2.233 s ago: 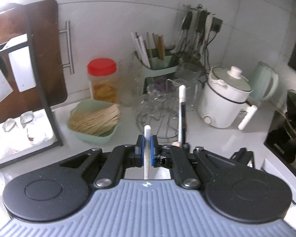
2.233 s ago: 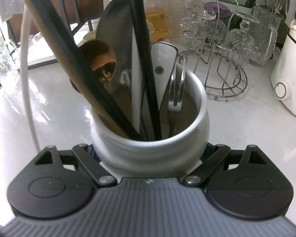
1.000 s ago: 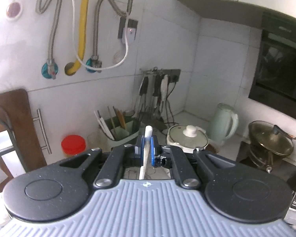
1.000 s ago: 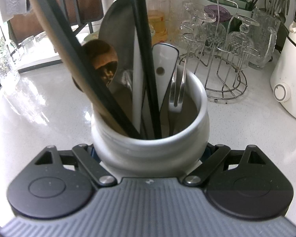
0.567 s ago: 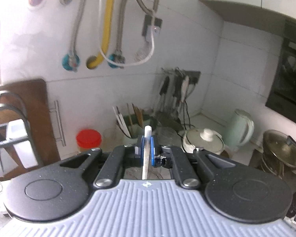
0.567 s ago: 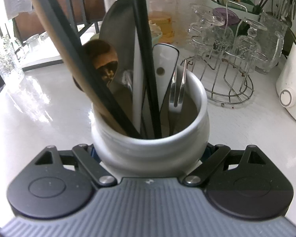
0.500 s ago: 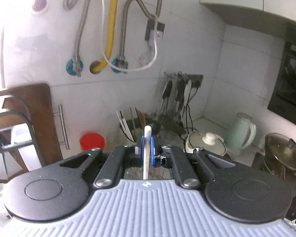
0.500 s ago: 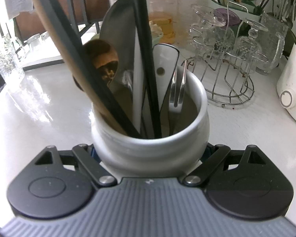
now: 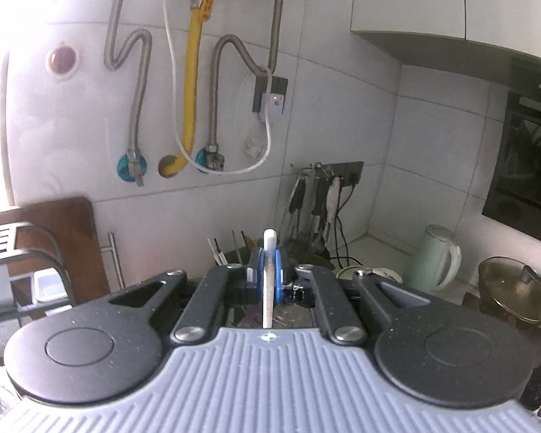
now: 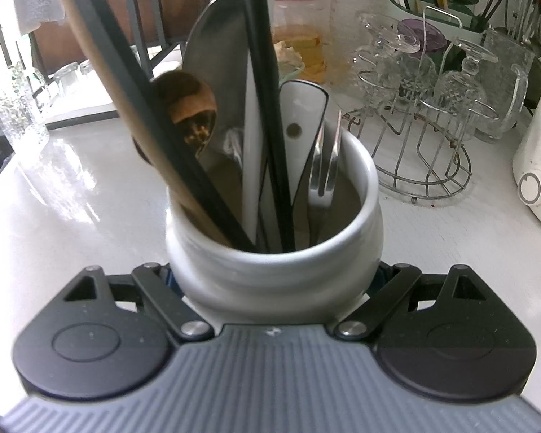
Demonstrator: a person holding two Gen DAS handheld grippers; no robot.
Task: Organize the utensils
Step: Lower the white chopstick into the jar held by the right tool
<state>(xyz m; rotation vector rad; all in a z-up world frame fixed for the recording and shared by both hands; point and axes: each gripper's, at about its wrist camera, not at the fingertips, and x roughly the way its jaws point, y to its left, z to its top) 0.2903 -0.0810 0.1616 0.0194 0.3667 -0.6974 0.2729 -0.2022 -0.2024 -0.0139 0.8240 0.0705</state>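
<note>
The left gripper (image 9: 268,270) was clamped shut on one white utensil handle (image 9: 269,249), whose rounded tip stood just above the blue pads (image 9: 258,265). It was raised well above the counter, facing the tiled wall, where two corrugated metal hoses (image 9: 140,83) and one yellow pipe (image 9: 194,83) hung. Lower down to the right stood one pale green kettle (image 9: 438,258) and one lidded pot (image 9: 515,296).

The right gripper (image 10: 274,274) was closed around one white ceramic utensil crock (image 10: 274,267), which filled the space between its fingers. The crock held about seven pieces: one wooden spoon (image 10: 187,108), one wooden handle (image 10: 90,36), two black handles (image 10: 261,54), one metal spatula (image 10: 216,54), one white spatula (image 10: 301,122) and one two-pronged fork (image 10: 324,166). They crowded its left and back, leaving open room just behind the near right rim. The white counter (image 10: 72,223) lay bare to the left; one wire glass rack (image 10: 425,137) stood near on the right.
</note>
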